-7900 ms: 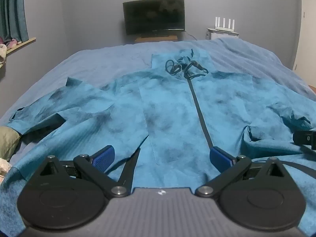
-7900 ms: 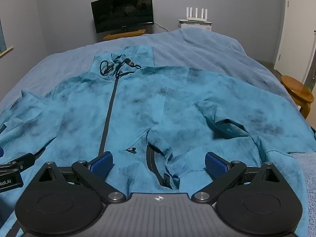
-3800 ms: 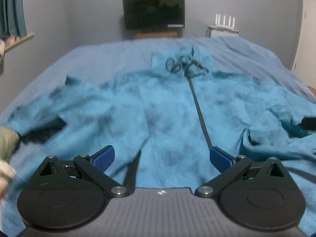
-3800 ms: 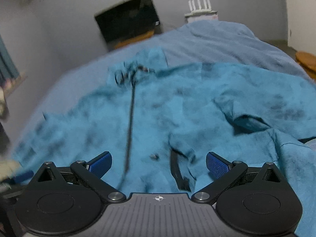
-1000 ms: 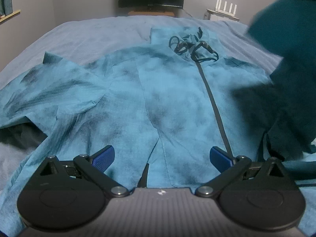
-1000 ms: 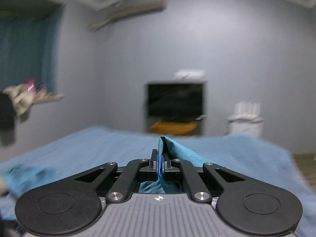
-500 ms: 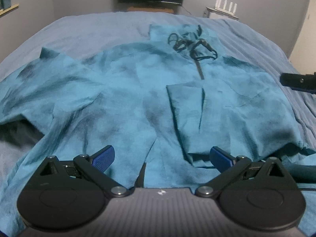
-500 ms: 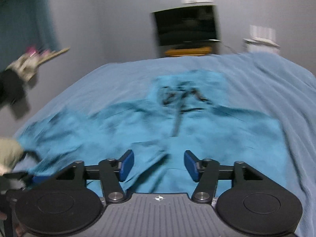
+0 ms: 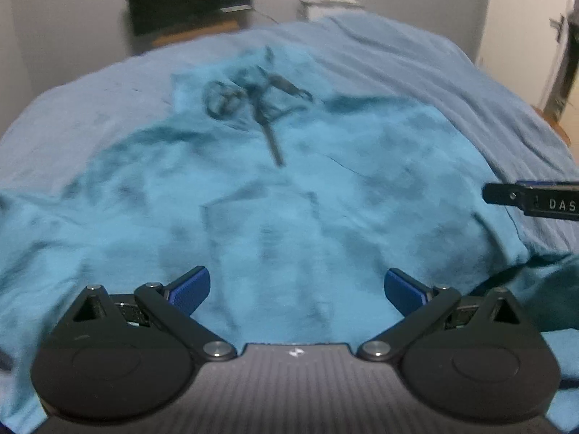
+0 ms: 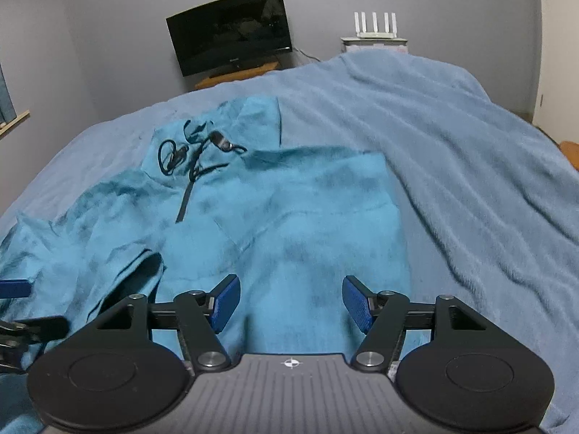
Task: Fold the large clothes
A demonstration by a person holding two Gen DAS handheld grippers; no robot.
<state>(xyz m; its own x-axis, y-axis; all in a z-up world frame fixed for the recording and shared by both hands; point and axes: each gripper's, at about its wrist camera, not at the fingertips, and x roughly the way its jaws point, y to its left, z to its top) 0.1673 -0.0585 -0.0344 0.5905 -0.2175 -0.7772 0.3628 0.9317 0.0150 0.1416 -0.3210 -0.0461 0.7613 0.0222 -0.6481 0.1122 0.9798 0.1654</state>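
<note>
Two grippers, L (image 9: 296, 285) & R (image 10: 291, 302), jaws apart, empty; jacket (image 10: 289, 224) soft, limp — grab unfolded sleeve (image 10: 72, 246), frame left

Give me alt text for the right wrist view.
A teal jacket lies on a blue bed, its right side folded in over the front. The open right gripper hovers above it; a TV stands behind.

Both grippers have black linkage arms, silver screws and blue ribbed fingers (image 10: 226, 301).
</note>
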